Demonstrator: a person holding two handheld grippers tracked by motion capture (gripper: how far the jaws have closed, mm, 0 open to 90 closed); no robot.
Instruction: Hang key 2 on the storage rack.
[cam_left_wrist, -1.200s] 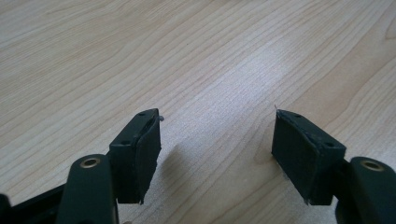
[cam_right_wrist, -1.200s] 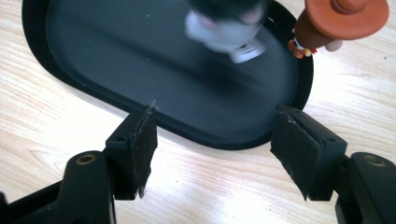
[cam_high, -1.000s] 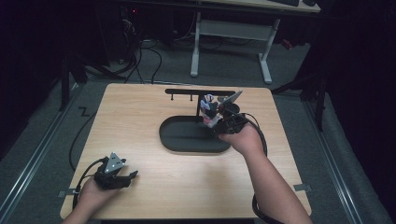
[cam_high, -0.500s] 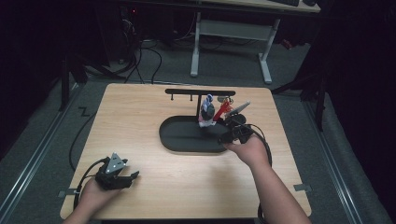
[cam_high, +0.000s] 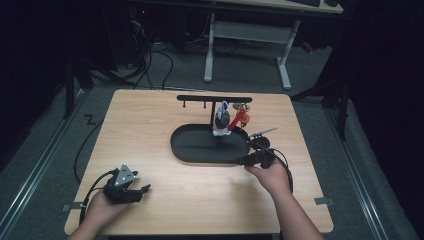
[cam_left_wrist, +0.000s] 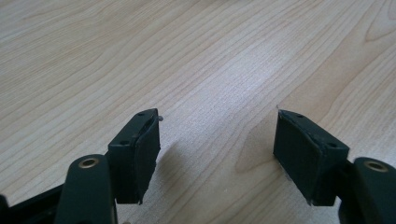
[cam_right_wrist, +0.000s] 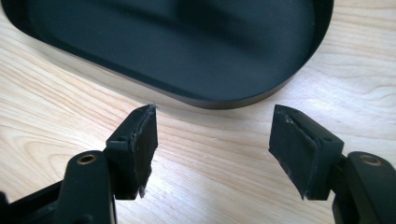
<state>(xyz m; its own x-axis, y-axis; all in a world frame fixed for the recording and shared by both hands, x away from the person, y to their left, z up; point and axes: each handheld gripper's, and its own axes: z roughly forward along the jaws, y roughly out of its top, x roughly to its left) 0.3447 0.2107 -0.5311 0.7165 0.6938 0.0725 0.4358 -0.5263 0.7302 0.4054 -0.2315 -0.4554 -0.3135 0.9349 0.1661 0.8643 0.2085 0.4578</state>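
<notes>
A dim workroom frames a pale wooden surface (cam_high: 165, 125), with a white-legged desk and loose cables on the grey floor behind it. The right gripper (cam_high: 244, 161), held in the person's right hand (cam_high: 272, 176), lies low over the wood with its jaws apart and nothing between them. Just ahead of its tips sits the rim of a black oval tray (cam_high: 200, 150), near but not touching; in the right gripper view the tray's curved wall (cam_right_wrist: 210, 100) runs across just beyond the two black pads (cam_right_wrist: 144, 135), with bare wood grain showing in the gap. On the far side of the tray from this gripper rises a black T-shaped stand (cam_high: 214, 99). From its crossbar hang a small grey-and-white keychain figure (cam_high: 222, 120) and, beside that, a red-and-orange keychain (cam_high: 238, 117), both above the tray's back edge. A thin silver-tipped piece of the gripper's own body juts out to the right of the tray.

Well apart from all this, toward the near-left corner of the surface, the left gripper (cam_high: 144, 189) rests in the left hand (cam_high: 102, 210), its grey three-cornered plate facing up. The left gripper view shows its jaws spread wide over bare wood (cam_left_wrist: 210, 70), clamped on nothing.
</notes>
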